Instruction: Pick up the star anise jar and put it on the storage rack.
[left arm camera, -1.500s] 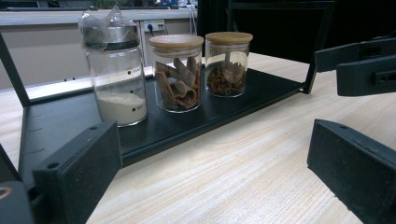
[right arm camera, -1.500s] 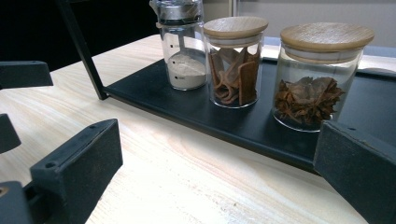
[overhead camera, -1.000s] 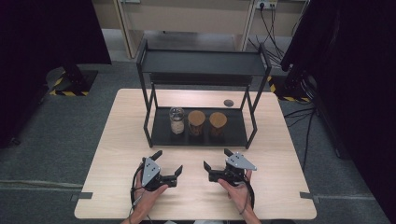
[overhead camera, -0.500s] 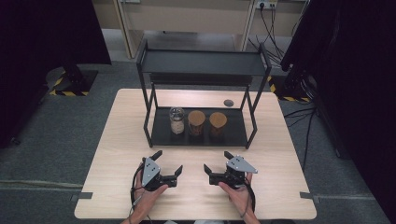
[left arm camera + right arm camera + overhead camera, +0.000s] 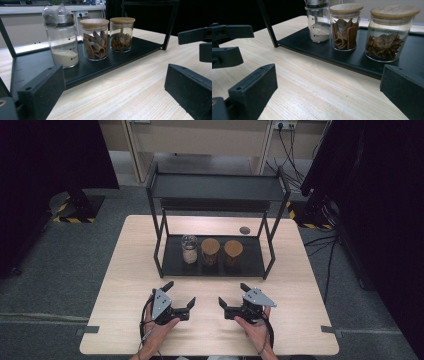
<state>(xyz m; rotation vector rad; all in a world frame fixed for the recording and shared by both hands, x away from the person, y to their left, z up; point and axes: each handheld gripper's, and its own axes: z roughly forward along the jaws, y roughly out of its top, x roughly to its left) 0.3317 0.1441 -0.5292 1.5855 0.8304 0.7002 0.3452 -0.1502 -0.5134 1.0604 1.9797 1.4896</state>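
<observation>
Three glass jars stand in a row on the bottom tray of the black metal two-tier rack point(image 5: 170, 265), all upright and close beside one another. The leftmost from my seat is the clear glass jar with a metal-rimmed top under crinkled plastic wrap point(image 5: 61, 37); it holds a low layer of white powder, perhaps a quarter full (small printed marks run up its side). Next to it is the glass jar with a round wooden lid point(image 5: 95, 38), packed with curled brown bark pieces that look like cinnamon. Just beside that, the second wooden-lidded glass jar point(image 5: 390, 35) holds dark brown, star-shaped dried pods heaped in its lower half.

Both of my tools rest low over the pale wooden table point(image 5: 295, 270), in front of the rack and apart from it. My left gripper point(image 5: 178, 294) has its black jaws spread wide with nothing between them, aimed toward the jars. My right gripper point(image 5: 232, 295) is likewise spread and empty, facing the same tray from the other side. The two grippers sit near each other, tips angled inward, not touching. A small dark round disc point(image 5: 244, 230) lies on the table behind the rack.
</observation>
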